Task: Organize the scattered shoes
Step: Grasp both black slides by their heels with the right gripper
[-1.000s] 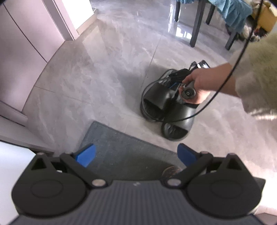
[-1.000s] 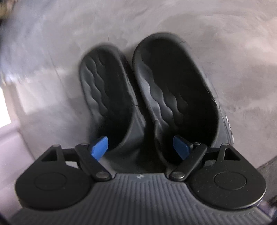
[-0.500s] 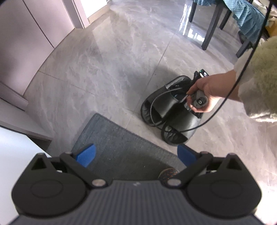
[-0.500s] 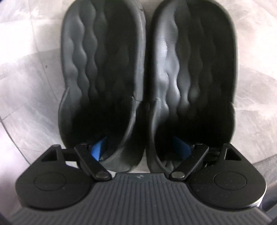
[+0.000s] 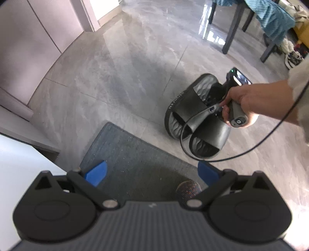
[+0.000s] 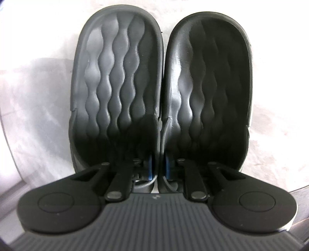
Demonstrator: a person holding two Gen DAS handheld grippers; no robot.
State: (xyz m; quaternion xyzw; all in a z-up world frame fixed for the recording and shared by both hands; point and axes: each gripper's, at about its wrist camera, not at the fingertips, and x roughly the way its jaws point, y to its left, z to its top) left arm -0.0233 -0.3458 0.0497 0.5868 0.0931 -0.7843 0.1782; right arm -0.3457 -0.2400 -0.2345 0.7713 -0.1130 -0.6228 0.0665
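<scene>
A pair of black slides (image 6: 160, 92) hangs pinched together in the right gripper (image 6: 158, 168), its blue fingertips closed on the two inner side walls where the straps meet, one finger tucked under each strap. Beyond the fingers the wavy footbeds run side by side, walls pressed together, heels farthest from the tips. In the left wrist view the person's right hand (image 5: 241, 104) grasps the gripper's handle above the slides (image 5: 195, 115), whose toe ends point toward the camera just off the far right corner of a dark grey doormat (image 5: 135, 164); whether they touch the floor cannot be told. A black cable (image 5: 256, 146) loops from the handle down under the toe ends and back up past the sleeve. The left gripper (image 5: 152, 171) holds nothing, its blue fingers spread wide over the doormat. Left of its fingers a pale cabinet front (image 5: 29, 48) and a low white ledge (image 5: 21, 154) close off that side. Ahead of the fingers, glossy grey tile floor (image 5: 125, 67) stretches open to a doorway. Far ahead to the right stand dark table legs (image 5: 231, 29) under a teal cloth (image 5: 274, 17), with white sneakers (image 5: 293, 58) and other clutter beside them. A small round patterned object (image 5: 188, 188) sits on the doormat close to the left gripper's right finger.
</scene>
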